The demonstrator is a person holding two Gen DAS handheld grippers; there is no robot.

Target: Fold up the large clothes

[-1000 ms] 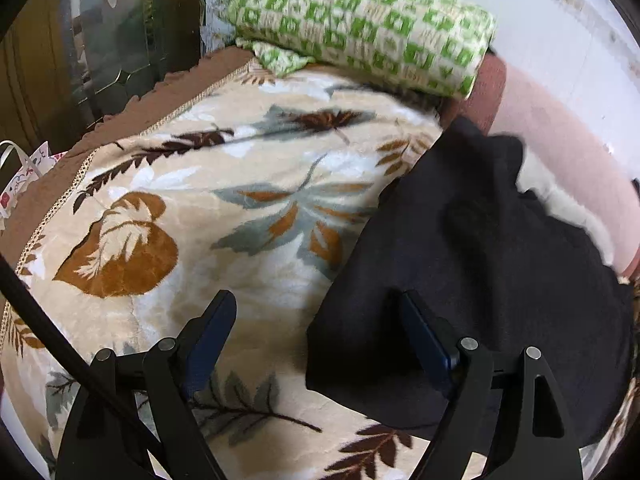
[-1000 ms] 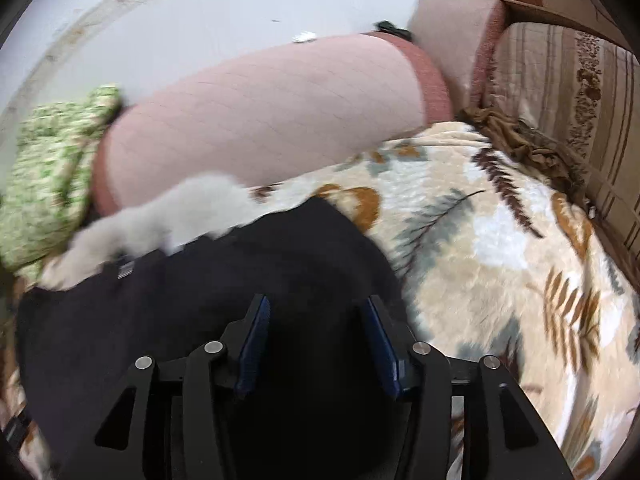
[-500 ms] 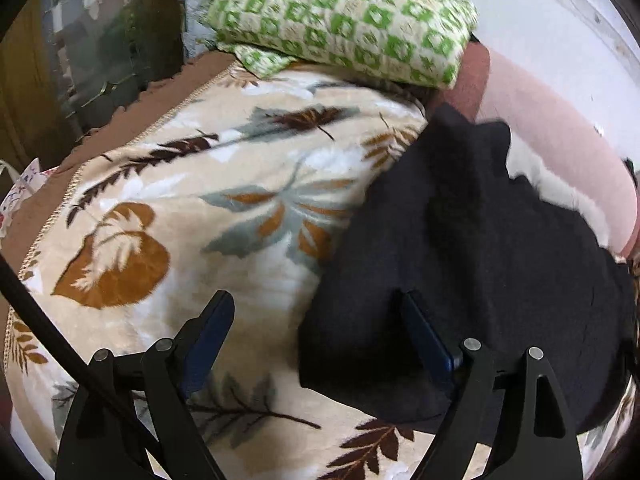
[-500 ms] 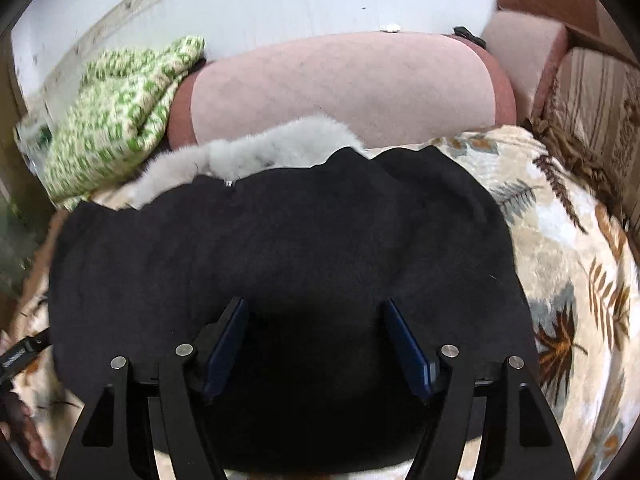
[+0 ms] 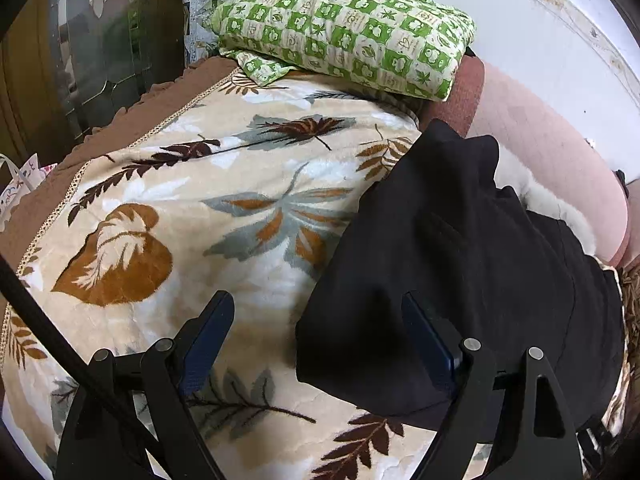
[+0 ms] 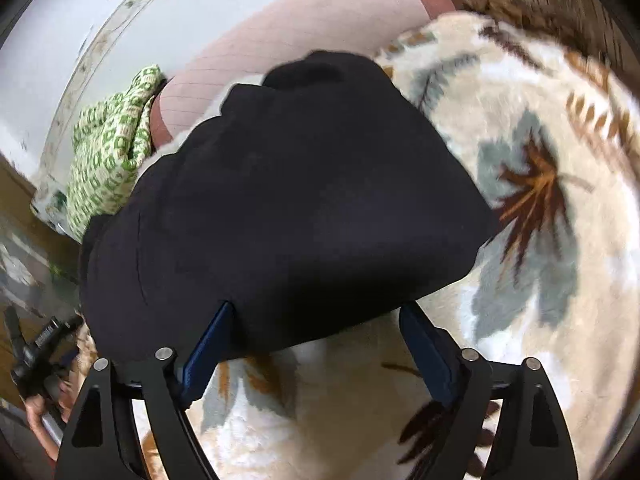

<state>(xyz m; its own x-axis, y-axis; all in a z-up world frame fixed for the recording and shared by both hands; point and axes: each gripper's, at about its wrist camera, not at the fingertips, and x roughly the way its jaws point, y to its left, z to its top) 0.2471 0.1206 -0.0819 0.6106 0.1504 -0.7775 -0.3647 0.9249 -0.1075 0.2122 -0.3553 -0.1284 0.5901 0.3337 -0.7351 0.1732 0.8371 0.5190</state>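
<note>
Black garment lies folded into a thick bundle on the leaf-print blanket that covers the sofa seat. Pale fur trim shows along its far edge, next to the pink bolster at the back of the seat.

Left gripper: jaws spread wide, nothing pinched. In the left wrist view the left finger stands over bare blanket and the right finger over the near left corner of the garment; whether that finger touches the cloth cannot be told.

Right gripper: jaws have just been opening and now stand spread wide. The near edge of the black garment lies between the fingertips, but the pads do not press on it; blanket shows between the fingers below the hem. This view is motion-blurred.

Green-and-white checked quilt, folded, sits at the far end of the sofa, apart from the garment. In the right wrist view, lower left, a hand holds the other gripper's handle.
</note>
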